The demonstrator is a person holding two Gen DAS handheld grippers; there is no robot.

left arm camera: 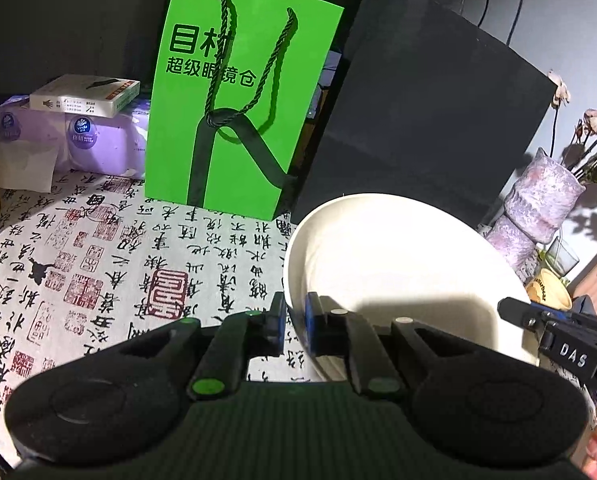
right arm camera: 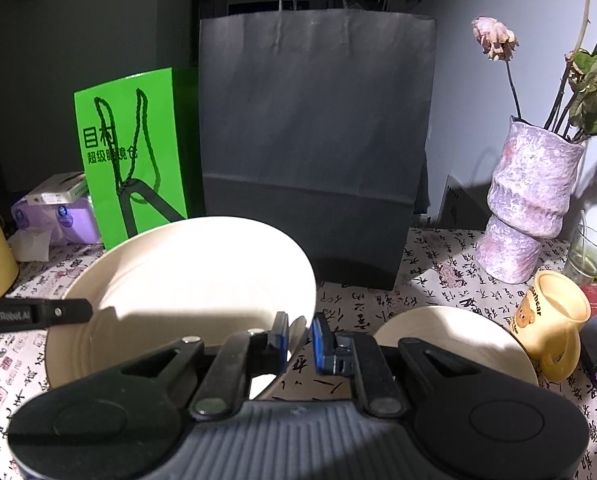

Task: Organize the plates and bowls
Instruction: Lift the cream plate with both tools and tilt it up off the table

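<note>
A large cream plate (left arm camera: 398, 272) hangs over the patterned tablecloth (left arm camera: 98, 280), gripped at both sides. My left gripper (left arm camera: 295, 320) is shut on its left rim, blue pads pinching the edge. In the right wrist view the same plate (right arm camera: 186, 280) fills the left half, and my right gripper (right arm camera: 300, 332) is shut on its right rim. Each gripper shows in the other's view: the right gripper (left arm camera: 538, 320) at the plate's far edge, the left gripper (right arm camera: 38, 314) as a black finger. A smaller cream dish (right arm camera: 450, 336) lies on the cloth to the right.
A green paper bag (left arm camera: 238, 100) and a tall black paper bag (right arm camera: 318, 140) stand behind. At right are a mottled purple vase (right arm camera: 530, 200) with dried flowers, a yellow mug (right arm camera: 554, 320) and a glass (right arm camera: 586, 256). Tissue packs (left arm camera: 78, 136) with a box on top sit far left.
</note>
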